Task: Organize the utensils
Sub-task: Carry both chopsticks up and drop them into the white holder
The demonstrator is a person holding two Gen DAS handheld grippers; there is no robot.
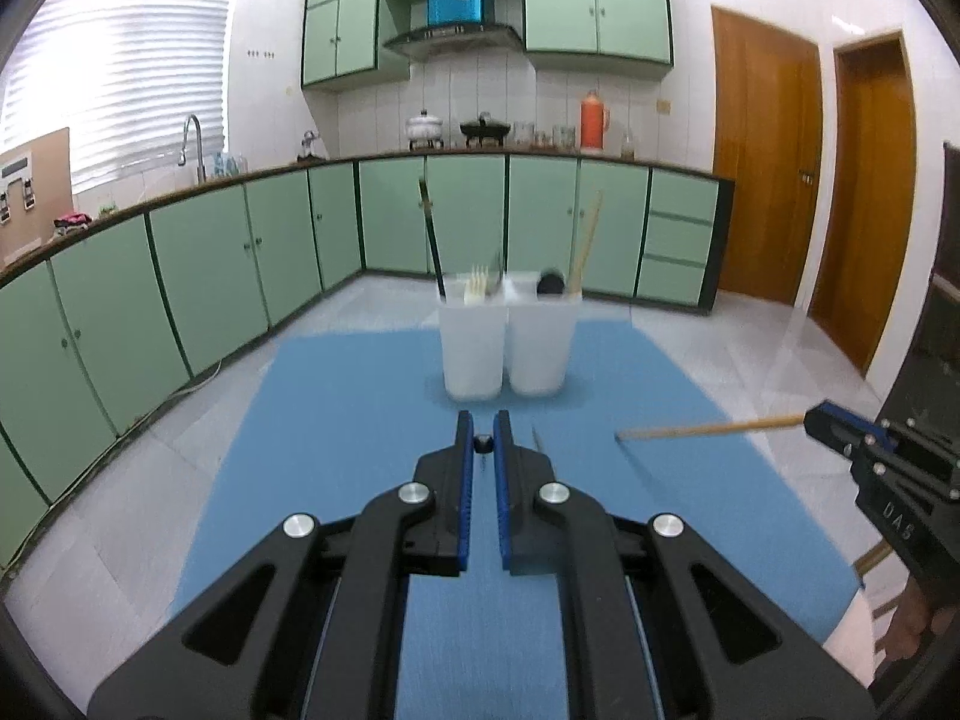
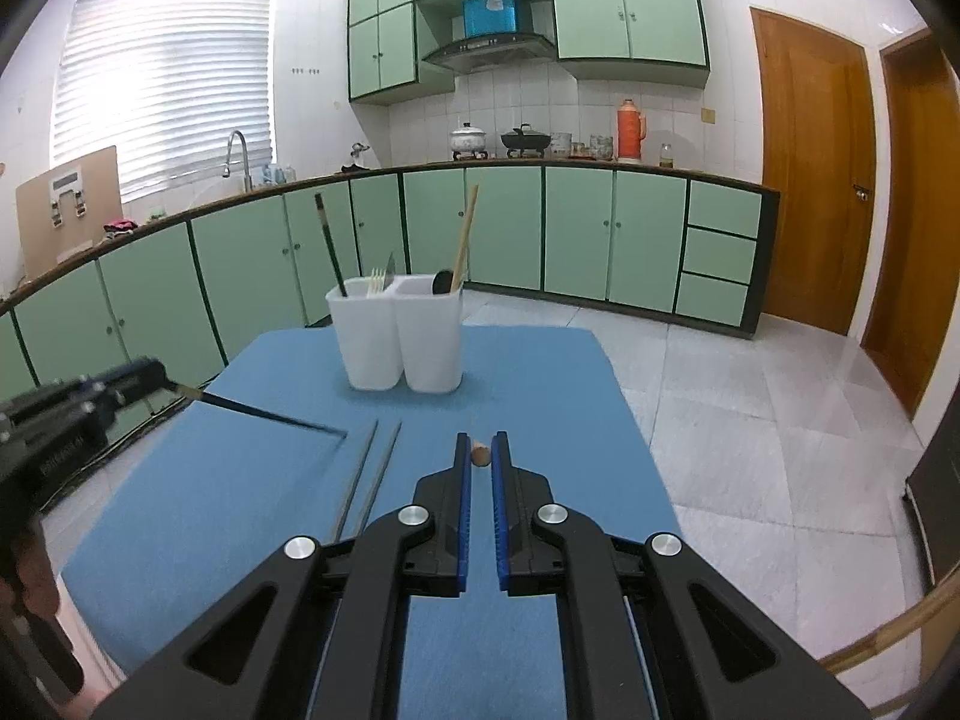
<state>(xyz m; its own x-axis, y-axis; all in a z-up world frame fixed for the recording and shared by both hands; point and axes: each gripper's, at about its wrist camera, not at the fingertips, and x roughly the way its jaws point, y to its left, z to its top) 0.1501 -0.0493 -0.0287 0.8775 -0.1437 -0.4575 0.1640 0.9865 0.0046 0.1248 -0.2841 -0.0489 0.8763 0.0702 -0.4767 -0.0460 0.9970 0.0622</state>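
short of the white two-bin holder (image 2: 399, 330), your left gripper (image 1: 483, 443) pinches a dark chopstick (image 2: 270, 414), your right gripper (image 2: 480, 456) a wooden one (image 1: 708, 429). thin end-grips, seemingly; either could swing, snag the rim, tip it.

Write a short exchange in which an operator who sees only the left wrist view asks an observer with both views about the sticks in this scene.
Operator: Between the left gripper's tips I see only a black dot. What is it?
Observer: It is the end of a long dark stick. The right wrist view shows it jutting sideways from that gripper over the blue mat.
Operator: I see the right gripper shut on a wooden stick. Does anything lie on the mat?
Observer: Yes, two thin metal sticks lie side by side, just left of the right gripper.
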